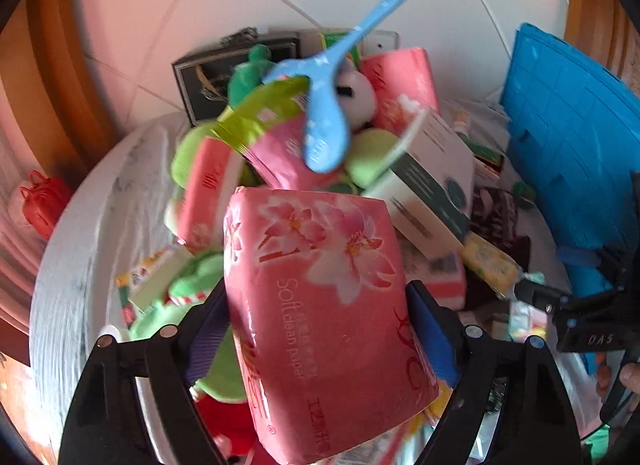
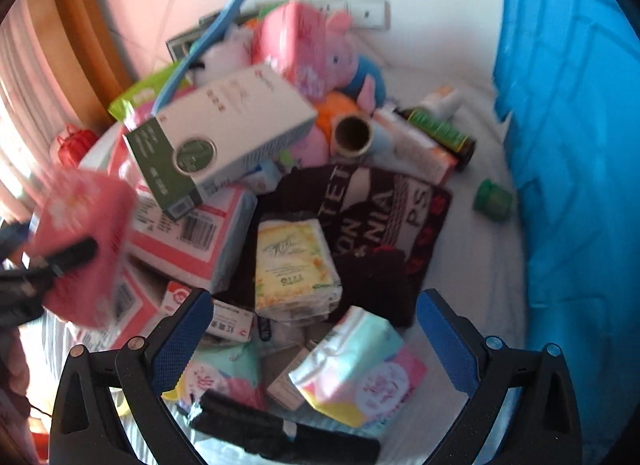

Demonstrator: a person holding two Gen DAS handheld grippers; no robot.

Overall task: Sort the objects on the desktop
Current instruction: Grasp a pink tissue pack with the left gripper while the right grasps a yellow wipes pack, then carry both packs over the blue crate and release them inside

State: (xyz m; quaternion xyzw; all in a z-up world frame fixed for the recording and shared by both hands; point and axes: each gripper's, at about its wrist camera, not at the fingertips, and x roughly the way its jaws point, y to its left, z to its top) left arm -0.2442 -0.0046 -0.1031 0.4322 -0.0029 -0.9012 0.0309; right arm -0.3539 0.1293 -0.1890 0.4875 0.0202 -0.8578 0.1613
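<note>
Presently the left gripper (image 1: 320, 329) is clamped on a pink flower-printed tissue pack (image 1: 320, 305), held above the cluttered white-covered bench (image 1: 72, 265). Right gripper (image 2: 316, 329) stands apart, nothing between its blue pads, over a pale pastel wipes packet (image 2: 360, 377). Blue plastic crate (image 2: 568, 145) stands at right.

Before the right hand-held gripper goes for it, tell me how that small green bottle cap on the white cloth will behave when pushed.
The green bottle cap lies on its side, alone on the white cloth, so it will probably roll. It looks small and light, likely to skid away. Its round wall may slip between flat pads.
</note>
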